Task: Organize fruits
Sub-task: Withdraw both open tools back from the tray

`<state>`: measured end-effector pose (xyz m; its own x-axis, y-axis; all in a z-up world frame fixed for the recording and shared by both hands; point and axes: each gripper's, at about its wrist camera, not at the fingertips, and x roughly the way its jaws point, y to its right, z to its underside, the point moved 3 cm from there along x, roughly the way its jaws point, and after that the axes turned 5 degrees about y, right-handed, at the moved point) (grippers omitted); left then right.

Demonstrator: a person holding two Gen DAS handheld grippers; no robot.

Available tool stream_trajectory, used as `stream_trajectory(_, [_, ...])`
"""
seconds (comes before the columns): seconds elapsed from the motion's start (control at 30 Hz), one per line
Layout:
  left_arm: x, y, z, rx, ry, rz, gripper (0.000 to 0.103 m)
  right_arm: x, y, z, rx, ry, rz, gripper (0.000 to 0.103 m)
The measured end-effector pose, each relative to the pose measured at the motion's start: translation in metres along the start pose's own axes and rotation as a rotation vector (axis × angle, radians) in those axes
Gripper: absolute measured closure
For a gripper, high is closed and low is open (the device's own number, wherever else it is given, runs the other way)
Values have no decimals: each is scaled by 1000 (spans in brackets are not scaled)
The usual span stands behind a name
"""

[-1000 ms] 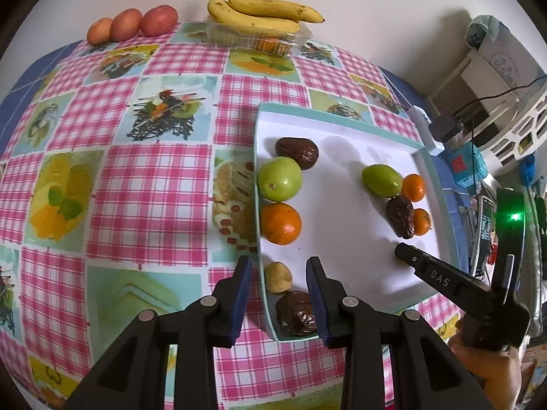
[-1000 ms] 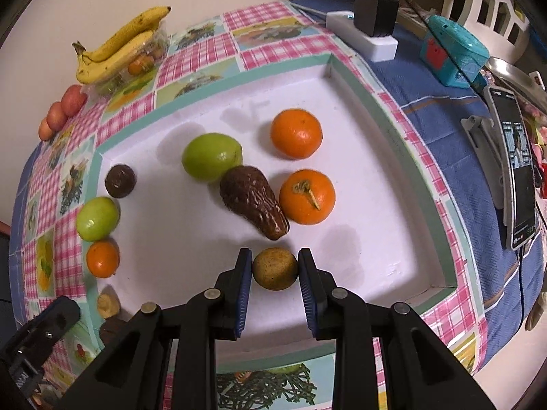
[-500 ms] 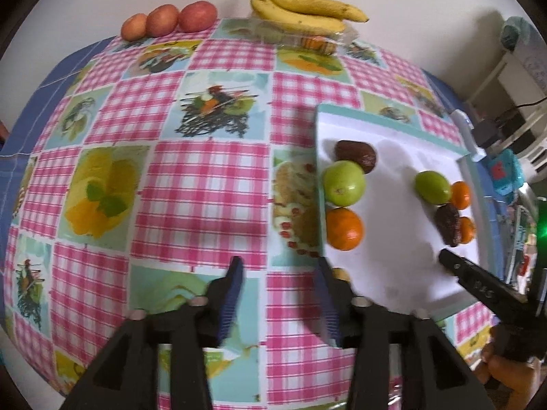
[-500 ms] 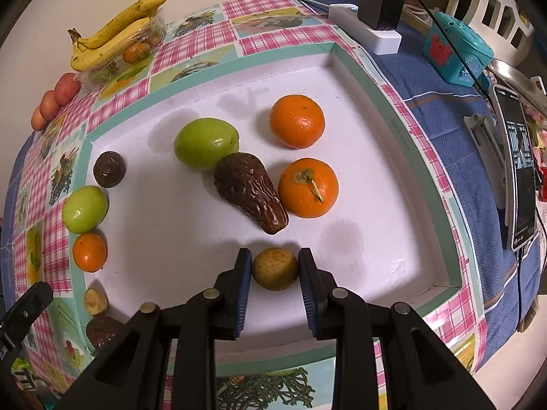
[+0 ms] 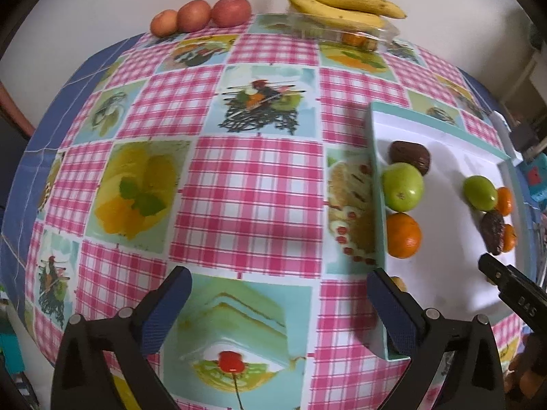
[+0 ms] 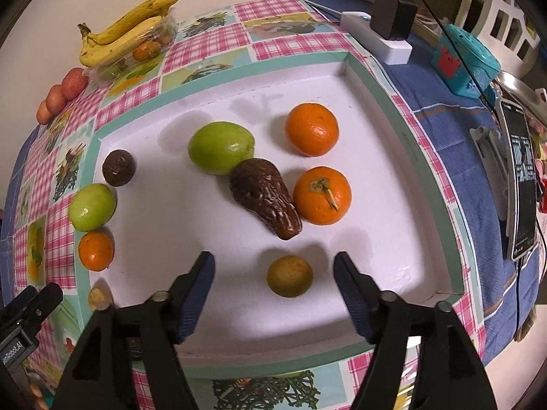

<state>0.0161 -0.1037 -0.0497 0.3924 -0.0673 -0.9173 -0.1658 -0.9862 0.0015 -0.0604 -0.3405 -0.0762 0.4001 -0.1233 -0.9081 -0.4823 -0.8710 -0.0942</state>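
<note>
While both tongs (image 6: 273, 275) gape, small fruit (image 6: 290, 276) rests free, avocado (image 6: 265, 195) narrow end nearest.

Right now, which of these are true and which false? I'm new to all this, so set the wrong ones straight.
1. The right gripper is squeezing the small yellowish fruit. False: its jaws have just been opening and stand apart, with the fruit lying free between them.
2. The bananas lie on the white tray. False: they rest on a clear packet by the wall, off the tray.
3. Two oranges sit beside the wrinkled brown fruit. True.
4. The left gripper is open and holds nothing. True.
5. Three reddish fruits line the wall. True.
</note>
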Motion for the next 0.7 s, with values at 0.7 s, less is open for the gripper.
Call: stream_trajectory(0.7, [-5,-11,-13,28,86,-38,0,-12,-32,2,-118,85,-3,5])
